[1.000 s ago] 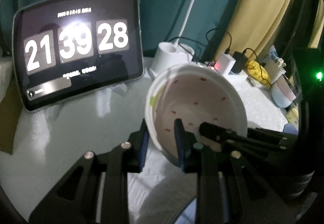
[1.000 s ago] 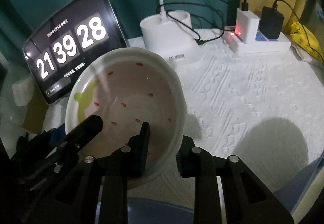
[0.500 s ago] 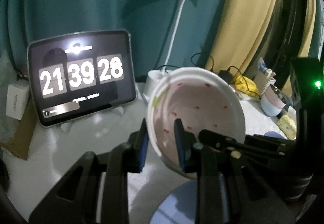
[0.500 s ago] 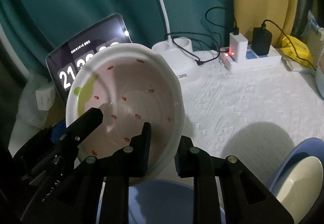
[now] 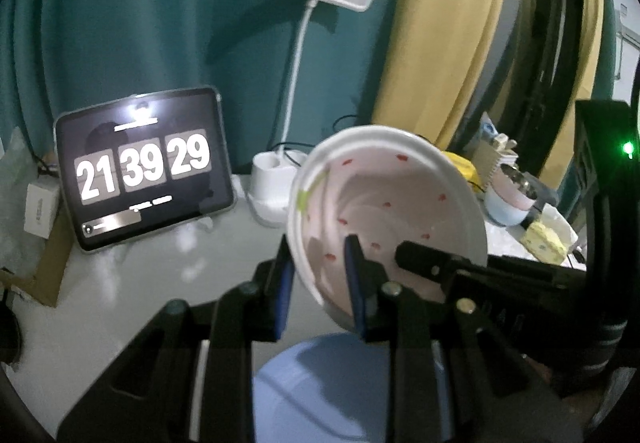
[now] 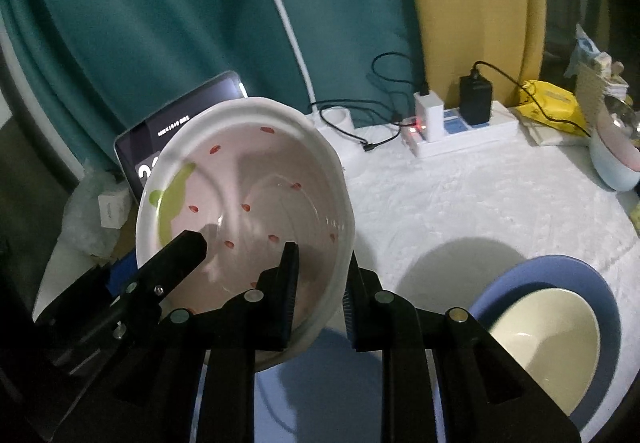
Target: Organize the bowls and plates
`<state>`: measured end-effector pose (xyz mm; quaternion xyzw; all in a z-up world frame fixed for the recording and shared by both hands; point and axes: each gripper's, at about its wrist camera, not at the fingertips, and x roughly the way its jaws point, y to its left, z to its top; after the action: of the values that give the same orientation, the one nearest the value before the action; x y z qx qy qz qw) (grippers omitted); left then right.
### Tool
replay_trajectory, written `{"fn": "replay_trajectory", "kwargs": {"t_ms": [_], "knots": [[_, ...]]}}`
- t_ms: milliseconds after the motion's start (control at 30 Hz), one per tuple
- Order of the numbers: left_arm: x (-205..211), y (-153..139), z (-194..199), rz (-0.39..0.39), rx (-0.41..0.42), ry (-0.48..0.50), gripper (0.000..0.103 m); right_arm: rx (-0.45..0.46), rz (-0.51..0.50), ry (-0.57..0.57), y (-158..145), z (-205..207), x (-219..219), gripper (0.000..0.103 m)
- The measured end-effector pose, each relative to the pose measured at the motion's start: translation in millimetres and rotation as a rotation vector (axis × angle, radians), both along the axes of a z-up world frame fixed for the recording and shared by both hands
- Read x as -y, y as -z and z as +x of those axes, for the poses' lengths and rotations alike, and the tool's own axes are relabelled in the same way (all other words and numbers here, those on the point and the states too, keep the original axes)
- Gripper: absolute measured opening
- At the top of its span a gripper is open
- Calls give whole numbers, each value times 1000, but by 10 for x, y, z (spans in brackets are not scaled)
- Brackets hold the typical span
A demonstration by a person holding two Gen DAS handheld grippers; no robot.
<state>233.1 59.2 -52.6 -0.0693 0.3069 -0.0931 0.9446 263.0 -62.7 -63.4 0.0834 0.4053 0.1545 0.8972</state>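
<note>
A white bowl with red specks and a green streak inside point(image 5: 392, 203) point(image 6: 256, 199) hangs tilted in the air between both grippers. My left gripper point(image 5: 320, 275) is shut on its left rim, one finger inside the bowl and one outside. My right gripper point(image 6: 320, 283) is shut on the opposite rim in the same way. Each view shows the other gripper's finger reaching into the bowl. Below lies a blue plate point(image 5: 320, 391) point(image 6: 320, 383). At the lower right of the right wrist view a cream bowl point(image 6: 548, 339) sits on a second blue plate point(image 6: 520, 279).
A tablet showing a clock point(image 5: 144, 167) leans at the back left on the white cloth point(image 6: 480, 211). A white desk lamp point(image 5: 276, 179) stands beside it. A power strip with chargers point(image 6: 456, 127) and a pale blue and pink bowl point(image 6: 612, 159) are at the back right.
Both grippers have risen with the speckled bowl held between them, so the lamp head and more curtain show. The blue plates and the cream bowl have come into view below.
</note>
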Motion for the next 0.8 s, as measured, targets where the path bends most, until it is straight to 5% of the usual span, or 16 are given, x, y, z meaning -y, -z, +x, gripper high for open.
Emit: {"fn": "replay_trajectory", "kwargs": {"t_ms": [800], "knots": [[997, -91, -238, 44, -20, 99, 25, 50, 50, 110, -146, -369, 978, 22]]}}
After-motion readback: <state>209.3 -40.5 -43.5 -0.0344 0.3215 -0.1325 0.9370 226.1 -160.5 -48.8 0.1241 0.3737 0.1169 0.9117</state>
